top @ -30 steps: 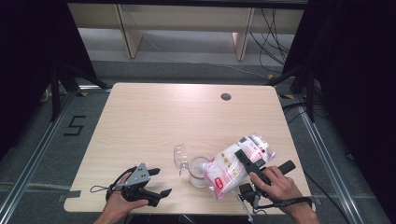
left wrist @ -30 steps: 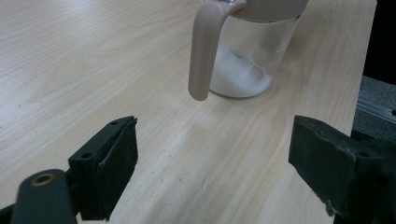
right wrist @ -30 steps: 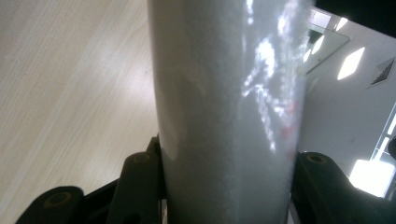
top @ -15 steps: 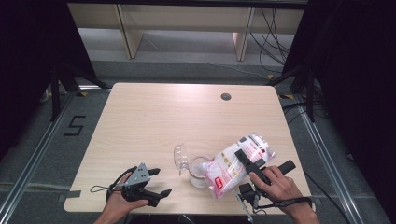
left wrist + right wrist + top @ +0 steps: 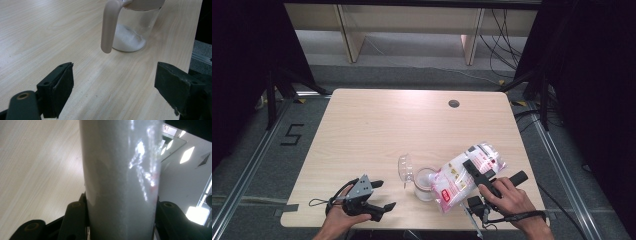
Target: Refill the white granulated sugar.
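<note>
1 bag (image 5: 464,176), 1 glass jar (image 5: 424,182) w/ open lid, 2 grippers, 1 table (image 5: 412,125).

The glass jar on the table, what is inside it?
Inside the glass jar a low heap of white powder lies on the bottom. The tilted bag, clamped by the right gripper, covers the jar's mouth, so any falling stream stays hidden.

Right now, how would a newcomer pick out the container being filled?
On the wooden table, look at the near edge between the two hands. There a clear glass jar holds white grains and has a beige flip lid, open; a tilted plastic bag leans over it.
</note>
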`<state>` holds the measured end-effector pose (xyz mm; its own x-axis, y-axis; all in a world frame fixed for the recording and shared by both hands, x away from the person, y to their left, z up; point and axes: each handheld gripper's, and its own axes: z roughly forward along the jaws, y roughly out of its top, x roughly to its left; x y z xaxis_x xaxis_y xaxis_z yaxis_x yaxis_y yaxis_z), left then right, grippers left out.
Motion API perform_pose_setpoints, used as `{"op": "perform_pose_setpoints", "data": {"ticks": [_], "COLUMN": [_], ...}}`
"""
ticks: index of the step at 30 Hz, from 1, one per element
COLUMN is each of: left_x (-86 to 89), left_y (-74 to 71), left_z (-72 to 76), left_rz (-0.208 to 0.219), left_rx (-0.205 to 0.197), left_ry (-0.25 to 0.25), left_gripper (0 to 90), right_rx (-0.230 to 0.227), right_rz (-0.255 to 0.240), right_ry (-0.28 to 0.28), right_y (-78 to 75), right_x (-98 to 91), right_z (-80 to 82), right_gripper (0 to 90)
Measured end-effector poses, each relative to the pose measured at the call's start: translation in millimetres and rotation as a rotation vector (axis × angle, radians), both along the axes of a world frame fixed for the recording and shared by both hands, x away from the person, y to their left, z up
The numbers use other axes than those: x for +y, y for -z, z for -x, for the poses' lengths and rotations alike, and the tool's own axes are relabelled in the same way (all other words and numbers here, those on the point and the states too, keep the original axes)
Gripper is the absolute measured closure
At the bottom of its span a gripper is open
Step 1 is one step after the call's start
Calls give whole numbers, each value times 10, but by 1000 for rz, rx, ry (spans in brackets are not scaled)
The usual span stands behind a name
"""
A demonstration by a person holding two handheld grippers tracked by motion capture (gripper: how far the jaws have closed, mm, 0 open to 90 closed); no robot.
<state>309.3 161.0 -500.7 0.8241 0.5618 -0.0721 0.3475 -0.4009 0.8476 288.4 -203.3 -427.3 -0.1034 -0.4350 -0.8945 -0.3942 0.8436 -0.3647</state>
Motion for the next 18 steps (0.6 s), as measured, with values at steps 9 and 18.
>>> {"op": "perform_pose_setpoints", "data": {"ticks": [9, 18], "left_x": [-15, -15], "left_y": [8, 9], "left_z": [8, 5], "left_rz": [35, 31], "left_rx": [10, 13], "left_ry": [-3, 3], "left_gripper": [154, 153], "right_rx": [-2, -5], "right_rz": [20, 35], "right_ry": [-24, -29], "right_y": [-18, -34], "right_x": [9, 16], "right_z": [-17, -26], "right_gripper": [595, 596]}}
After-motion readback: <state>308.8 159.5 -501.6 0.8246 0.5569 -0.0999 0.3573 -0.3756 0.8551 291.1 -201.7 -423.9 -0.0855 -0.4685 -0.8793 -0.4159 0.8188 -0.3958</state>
